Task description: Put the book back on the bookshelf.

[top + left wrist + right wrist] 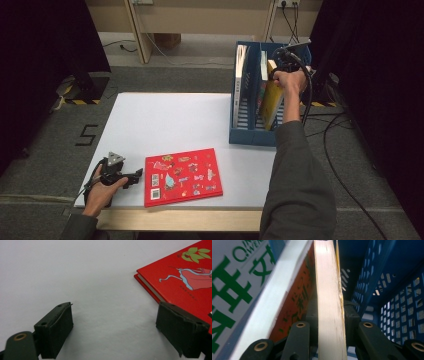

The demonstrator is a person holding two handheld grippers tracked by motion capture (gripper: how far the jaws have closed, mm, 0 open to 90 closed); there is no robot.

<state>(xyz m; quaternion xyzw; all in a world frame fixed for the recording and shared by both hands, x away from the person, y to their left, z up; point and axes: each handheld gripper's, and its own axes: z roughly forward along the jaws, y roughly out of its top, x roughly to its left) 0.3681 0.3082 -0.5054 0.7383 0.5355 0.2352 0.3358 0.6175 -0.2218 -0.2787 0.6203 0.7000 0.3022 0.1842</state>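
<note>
A red picture book [182, 176] lies flat near the table's front edge; its corner [175, 277] shows in the left gripper view. My left gripper [136, 176] rests on the table just left of it, jaws open, nothing between them [115, 325]. My right gripper [278, 70] is held over the blue file rack [250, 135] at the back right and is shut on a yellow book [270, 102] standing in the rack's right slot. In the right gripper view the book's page edge [328, 302] runs up between the jaws, which press both covers.
Other books stand in the rack: a white one [241, 80] in the left slot and one with an orange cover [297, 297] beside the yellow book. The white table [165, 120] is bare between rack and red book. Cables [345, 130] trail on the floor to the right.
</note>
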